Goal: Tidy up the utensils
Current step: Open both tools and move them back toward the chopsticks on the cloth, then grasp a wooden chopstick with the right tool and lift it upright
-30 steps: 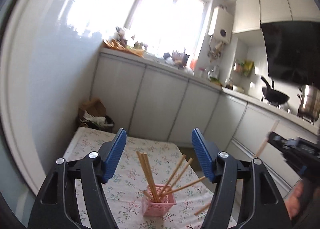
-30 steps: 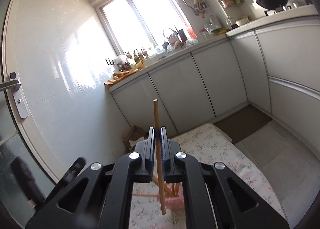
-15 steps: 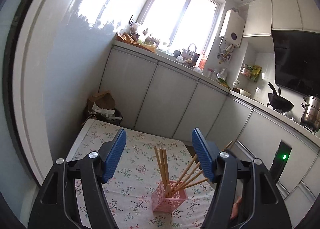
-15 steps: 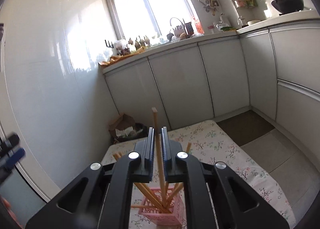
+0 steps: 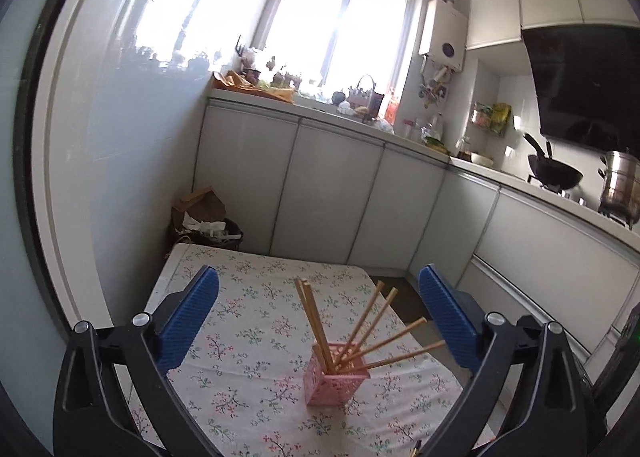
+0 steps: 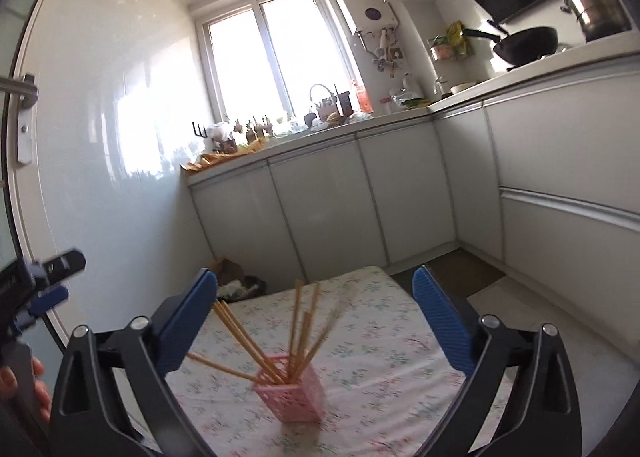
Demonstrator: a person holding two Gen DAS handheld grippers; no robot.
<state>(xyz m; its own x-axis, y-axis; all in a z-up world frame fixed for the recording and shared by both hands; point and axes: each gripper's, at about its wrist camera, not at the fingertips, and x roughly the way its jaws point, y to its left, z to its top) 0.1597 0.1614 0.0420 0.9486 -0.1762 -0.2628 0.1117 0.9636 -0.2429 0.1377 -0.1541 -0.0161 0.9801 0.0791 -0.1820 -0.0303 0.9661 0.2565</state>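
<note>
My right fingers (image 6: 314, 315), pinching a chopstick a second ago, are springing apart empty, like my left fingers (image 5: 318, 311); the chopsticks (image 6: 298, 331) stand in the pink basket (image 6: 294, 397) on the counter (image 6: 384, 373), apparently nearly organized.

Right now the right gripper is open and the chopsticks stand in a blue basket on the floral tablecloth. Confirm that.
Not quite: the basket is pink, not blue, as the right wrist view shows. The rest holds: the right gripper has its jaws opening with nothing between them, and the chopsticks stand in that basket on the floral tablecloth.
</note>
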